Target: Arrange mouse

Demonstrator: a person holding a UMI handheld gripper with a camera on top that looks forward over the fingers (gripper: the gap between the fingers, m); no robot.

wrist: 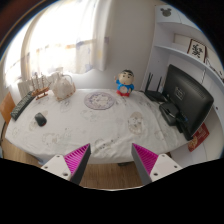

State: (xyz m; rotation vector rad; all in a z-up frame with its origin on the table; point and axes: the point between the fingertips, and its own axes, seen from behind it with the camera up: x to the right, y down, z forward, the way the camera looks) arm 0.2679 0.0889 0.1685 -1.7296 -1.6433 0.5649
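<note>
Mouse (41,119): small dark object lying on the table (90,130), on the left portion of the white patterned tablecloth, well to the left of the round plate (100,100). It sits alone, not touching anything.

Keyboard (22,107): dark, angled, at the table's left end, further left of the plate than the mouse and just beyond the mouse.

Cartoon figurine (125,84): upright, blue and red, just right of the plate at the far side of the table.

Monitor (187,98): black, at the table's right end, well right of the plate, screen dark. A dark router with antennas (153,85) stands between the figurine and the monitor.

Pale bag-like object (63,87): left of the plate, at the far edge, near the curtained window (65,45).

Gripper (112,160): fingers spread wide apart, pink pads (77,158) facing inward, nothing held between them. It hangs over the near edge of the table, well apart from the mouse, which lies beyond and left of the left finger.
</note>
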